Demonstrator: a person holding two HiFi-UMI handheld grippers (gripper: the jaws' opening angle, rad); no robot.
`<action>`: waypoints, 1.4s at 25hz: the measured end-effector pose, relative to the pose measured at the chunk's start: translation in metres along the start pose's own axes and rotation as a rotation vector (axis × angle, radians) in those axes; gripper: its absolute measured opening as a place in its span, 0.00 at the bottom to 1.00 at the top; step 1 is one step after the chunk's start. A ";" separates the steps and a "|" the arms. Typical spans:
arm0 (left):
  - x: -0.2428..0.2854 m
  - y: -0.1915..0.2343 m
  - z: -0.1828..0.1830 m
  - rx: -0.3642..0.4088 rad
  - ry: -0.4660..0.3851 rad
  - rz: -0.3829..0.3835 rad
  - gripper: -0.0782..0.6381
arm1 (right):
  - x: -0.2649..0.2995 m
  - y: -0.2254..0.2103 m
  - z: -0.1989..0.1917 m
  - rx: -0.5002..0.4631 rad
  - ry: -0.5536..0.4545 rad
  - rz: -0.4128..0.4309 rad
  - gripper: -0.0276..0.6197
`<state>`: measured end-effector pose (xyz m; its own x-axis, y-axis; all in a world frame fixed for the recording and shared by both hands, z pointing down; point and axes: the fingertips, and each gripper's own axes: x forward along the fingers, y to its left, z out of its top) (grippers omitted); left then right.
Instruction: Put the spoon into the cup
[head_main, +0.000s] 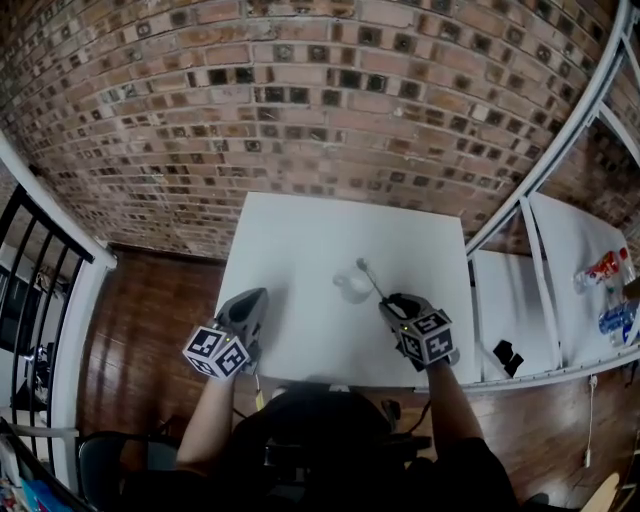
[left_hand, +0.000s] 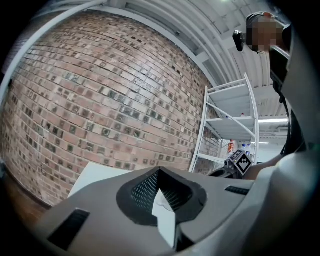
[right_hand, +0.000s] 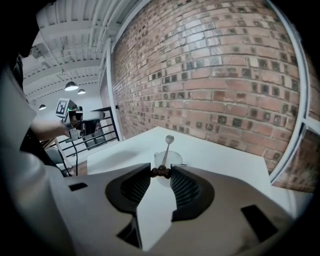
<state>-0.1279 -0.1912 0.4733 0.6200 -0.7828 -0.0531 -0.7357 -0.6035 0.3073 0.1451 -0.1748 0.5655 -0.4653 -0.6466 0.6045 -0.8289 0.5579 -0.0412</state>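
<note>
At centre of the right gripper view, the right gripper (right_hand: 161, 171) was clamped on the dark handle end of the spoon (right_hand: 167, 145), its bowl over the cup (right_hand: 176, 159); the left gripper (left_hand: 159, 171) was closed, empty. Pinched so narrowly, the spoon could swivel and topple the cup.

cup (right_hand: 175, 158) partly behind right gripper (right_hand: 161, 172)

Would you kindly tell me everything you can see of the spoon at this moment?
The spoon is slender and looks like metal, with a small rounded bowl at its far end and a dark beaded knob at the handle's end. The right gripper has its jaws closed on that knob. The spoon slants away from the gripper, crossing over the clear cup on the white table, bowl end past the far rim. Whether it touches the cup cannot be told.
</note>
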 end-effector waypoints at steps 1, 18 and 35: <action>-0.002 0.001 -0.001 -0.002 0.000 0.006 0.11 | 0.002 0.002 -0.006 -0.002 0.025 0.014 0.24; -0.015 0.003 -0.009 -0.020 0.008 0.051 0.11 | 0.026 -0.004 -0.026 -0.038 0.200 0.053 0.24; -0.017 0.014 -0.001 -0.007 -0.010 0.085 0.11 | 0.062 -0.008 -0.020 -0.050 0.257 0.063 0.24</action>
<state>-0.1482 -0.1859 0.4792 0.5528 -0.8326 -0.0359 -0.7835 -0.5339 0.3180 0.1291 -0.2097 0.6193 -0.4160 -0.4603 0.7843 -0.7818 0.6216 -0.0499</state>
